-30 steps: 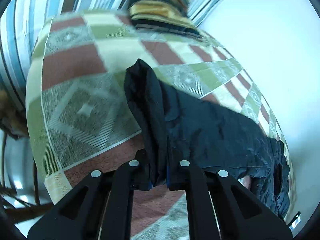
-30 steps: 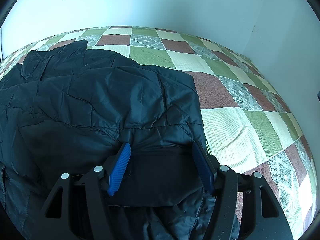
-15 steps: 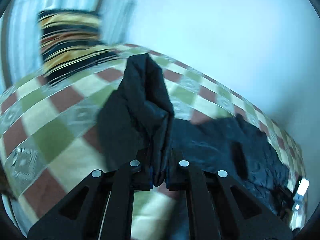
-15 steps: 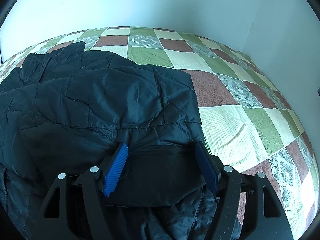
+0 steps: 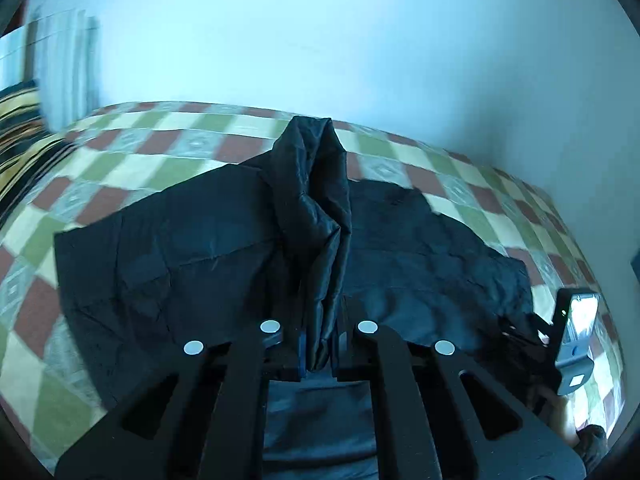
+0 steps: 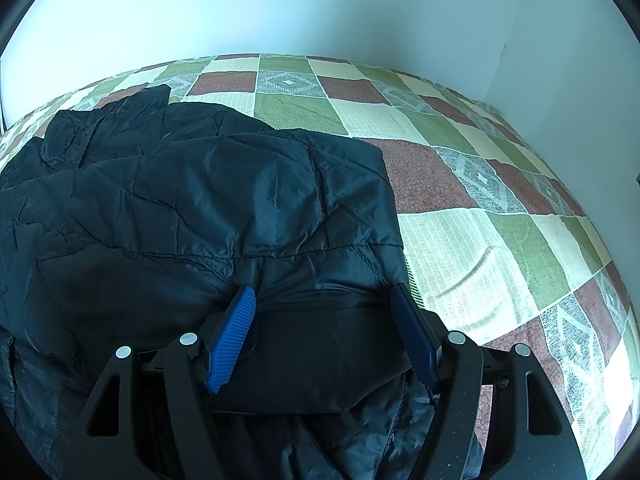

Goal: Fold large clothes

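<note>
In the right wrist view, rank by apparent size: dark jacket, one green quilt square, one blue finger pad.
1. dark jacket
2. green quilt square
3. blue finger pad; it sits nearest the camera, so it looks enlarged.

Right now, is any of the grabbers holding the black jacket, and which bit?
The left gripper is shut on the black jacket, pinching a bunched fold of its fabric. The right gripper is open, its blue pads astride the jacket's edge without squeezing.

Black tongs (image 6: 324, 332), ribbed blue pads (image 6: 234, 334)
</note>
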`<state>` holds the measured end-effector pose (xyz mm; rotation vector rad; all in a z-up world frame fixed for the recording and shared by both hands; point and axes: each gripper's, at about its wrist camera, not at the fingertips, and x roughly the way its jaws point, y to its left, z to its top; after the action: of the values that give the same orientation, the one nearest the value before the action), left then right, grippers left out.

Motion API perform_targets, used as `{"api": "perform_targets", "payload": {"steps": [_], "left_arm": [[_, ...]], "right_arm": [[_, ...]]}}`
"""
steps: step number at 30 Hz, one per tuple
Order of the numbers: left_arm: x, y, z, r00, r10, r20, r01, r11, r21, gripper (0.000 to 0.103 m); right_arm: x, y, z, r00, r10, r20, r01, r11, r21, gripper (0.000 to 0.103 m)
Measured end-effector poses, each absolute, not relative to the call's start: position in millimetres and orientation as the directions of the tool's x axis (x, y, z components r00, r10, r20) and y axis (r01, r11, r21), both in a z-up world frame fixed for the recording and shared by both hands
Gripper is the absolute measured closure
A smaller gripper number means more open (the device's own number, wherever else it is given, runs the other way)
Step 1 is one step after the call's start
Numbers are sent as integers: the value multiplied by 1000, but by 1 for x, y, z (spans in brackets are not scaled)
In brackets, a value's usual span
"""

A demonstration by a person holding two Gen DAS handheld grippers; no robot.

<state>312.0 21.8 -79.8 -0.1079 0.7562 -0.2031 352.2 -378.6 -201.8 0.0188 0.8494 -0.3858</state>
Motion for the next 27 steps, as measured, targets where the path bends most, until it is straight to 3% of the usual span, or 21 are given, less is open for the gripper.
{"api": "perform_targets", "payload": {"steps": [8,27], "left_arm": [[330,-70,-112,639,-267,-722,251,959,-133,96],[334,-180,-152,522,-369,-769,420,896,-145,96]], "right_arm": [[352,-379,-202,594,-322,-737,340,931,-133,34],[353,-379,-201,595,-319,-738,341,932,-128,34]]}}
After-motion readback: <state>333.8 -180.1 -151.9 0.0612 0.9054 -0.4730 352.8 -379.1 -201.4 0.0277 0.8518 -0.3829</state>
